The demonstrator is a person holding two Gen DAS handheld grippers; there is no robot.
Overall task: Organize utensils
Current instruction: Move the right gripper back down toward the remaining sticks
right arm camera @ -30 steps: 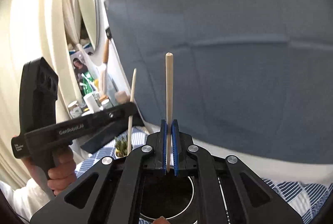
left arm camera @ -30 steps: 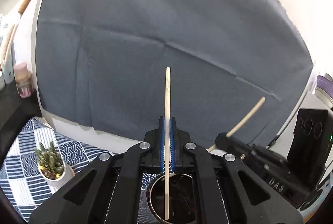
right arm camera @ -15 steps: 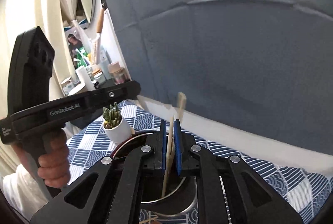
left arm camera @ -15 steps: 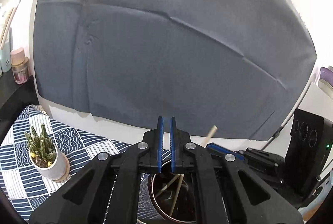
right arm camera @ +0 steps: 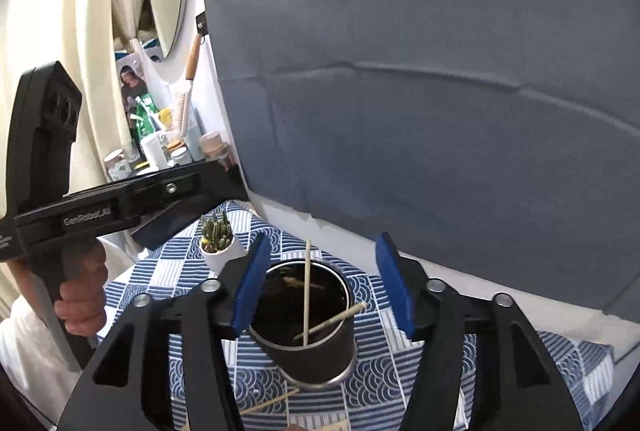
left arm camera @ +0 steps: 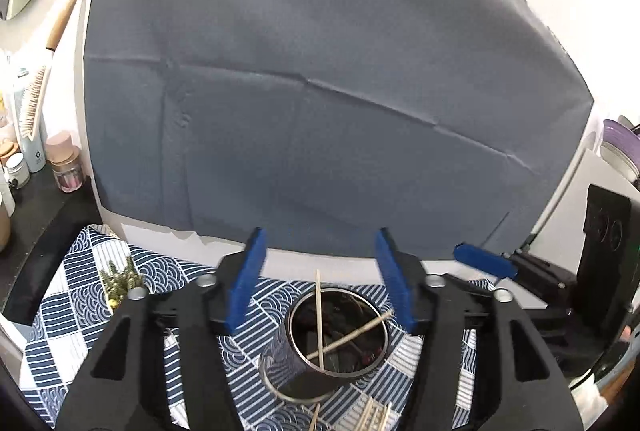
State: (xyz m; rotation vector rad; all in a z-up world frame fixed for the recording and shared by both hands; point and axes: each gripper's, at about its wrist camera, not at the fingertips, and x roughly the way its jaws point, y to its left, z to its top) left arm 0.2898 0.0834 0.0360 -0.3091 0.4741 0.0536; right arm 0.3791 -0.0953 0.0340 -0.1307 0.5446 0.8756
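Note:
A round metal utensil holder stands on the blue patterned cloth. Two wooden chopsticks rest inside it, one upright and one leaning to the right. My left gripper is open and empty, just above and behind the holder. My right gripper is open and empty, straddling the holder from above. More wooden sticks lie on the cloth in front of the holder. The left gripper's body shows in the right wrist view.
A small cactus in a white pot stands left of the holder. A grey backdrop hangs behind the table. Bottles and jars crowd a dark shelf at the left. The right gripper's blue finger shows at right.
Both grippers held a chopstick upright a second ago. Both have opened wide and the two chopsticks have dropped into the holder. The views have tilted down toward the table.

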